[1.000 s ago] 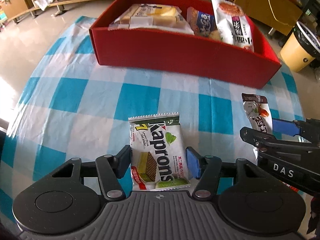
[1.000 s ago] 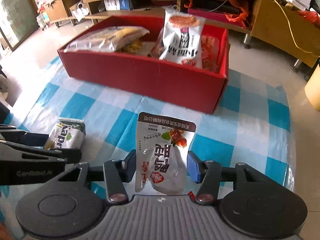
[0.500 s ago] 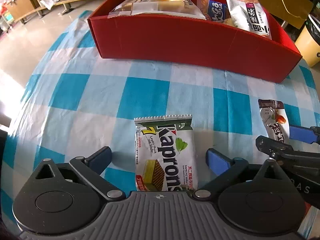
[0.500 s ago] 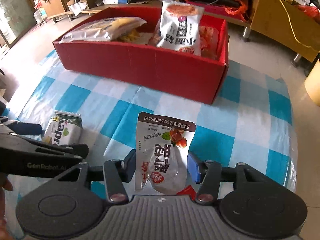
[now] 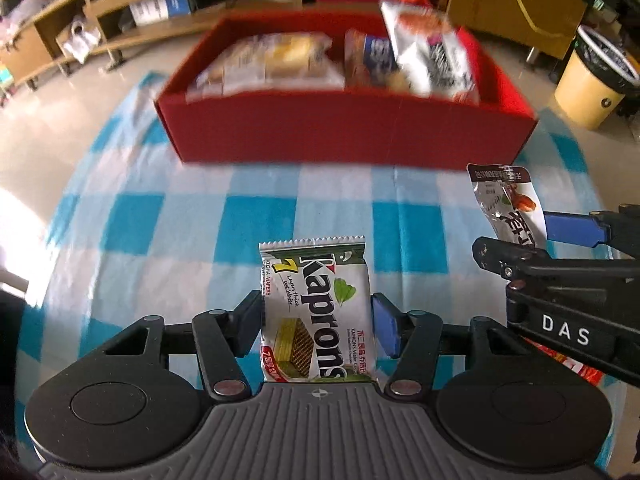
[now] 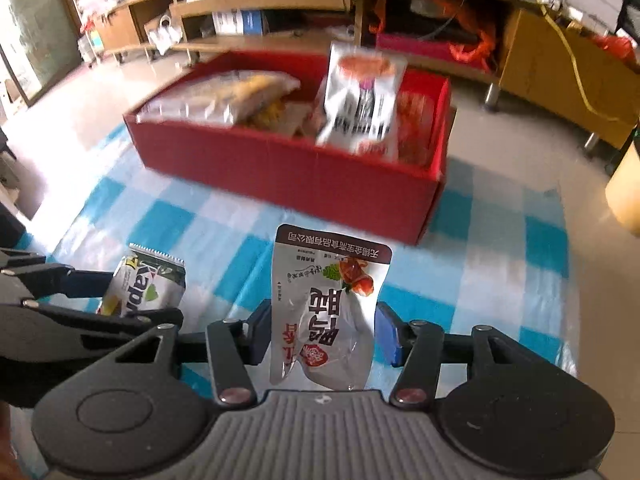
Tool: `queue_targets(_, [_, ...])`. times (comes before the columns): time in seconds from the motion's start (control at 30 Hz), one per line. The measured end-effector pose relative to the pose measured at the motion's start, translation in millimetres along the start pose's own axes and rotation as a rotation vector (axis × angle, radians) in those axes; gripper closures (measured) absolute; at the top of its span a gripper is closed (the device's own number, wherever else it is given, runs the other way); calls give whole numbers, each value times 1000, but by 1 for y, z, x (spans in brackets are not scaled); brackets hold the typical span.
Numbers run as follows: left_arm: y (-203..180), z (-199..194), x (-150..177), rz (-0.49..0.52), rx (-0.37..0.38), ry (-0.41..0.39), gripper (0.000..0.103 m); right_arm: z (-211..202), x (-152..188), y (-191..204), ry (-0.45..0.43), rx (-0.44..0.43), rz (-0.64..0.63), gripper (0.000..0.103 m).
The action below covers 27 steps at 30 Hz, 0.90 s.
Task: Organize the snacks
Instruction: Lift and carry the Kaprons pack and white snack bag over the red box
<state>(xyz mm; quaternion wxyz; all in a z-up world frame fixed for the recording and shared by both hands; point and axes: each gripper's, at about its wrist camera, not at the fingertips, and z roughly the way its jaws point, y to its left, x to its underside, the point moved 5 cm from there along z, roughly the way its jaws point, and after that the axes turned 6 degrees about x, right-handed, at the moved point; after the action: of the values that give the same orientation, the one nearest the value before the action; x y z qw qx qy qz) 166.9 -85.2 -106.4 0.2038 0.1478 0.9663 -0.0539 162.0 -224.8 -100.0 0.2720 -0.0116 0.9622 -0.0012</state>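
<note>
My left gripper (image 5: 318, 326) is shut on a green and white Kaprons wafer packet (image 5: 316, 312) and holds it above the blue checked cloth (image 5: 160, 232). My right gripper (image 6: 322, 332) is shut on a silver snack pouch (image 6: 328, 308) with a brown top band, also lifted. The pouch also shows at the right of the left wrist view (image 5: 508, 204), and the wafer packet at the left of the right wrist view (image 6: 144, 288). A red box (image 5: 352, 136) holding several snack bags stands beyond both grippers.
The cloth covers a low table with its edges close at left and right. Wooden shelves (image 6: 240, 4) run behind the box. A yellow bin (image 5: 592, 84) stands on the floor at the right.
My left gripper was open around the wafer packet lying on the cloth; it has shut on it and lifted it. Both grippers have risen and the view is tilted toward the box.
</note>
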Motion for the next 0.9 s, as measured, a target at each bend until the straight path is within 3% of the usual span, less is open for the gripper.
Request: queue_targets(0.9, [-11,-43,-46,41,-55,-207,38,-41,-41,-10,-187,39,36,53])
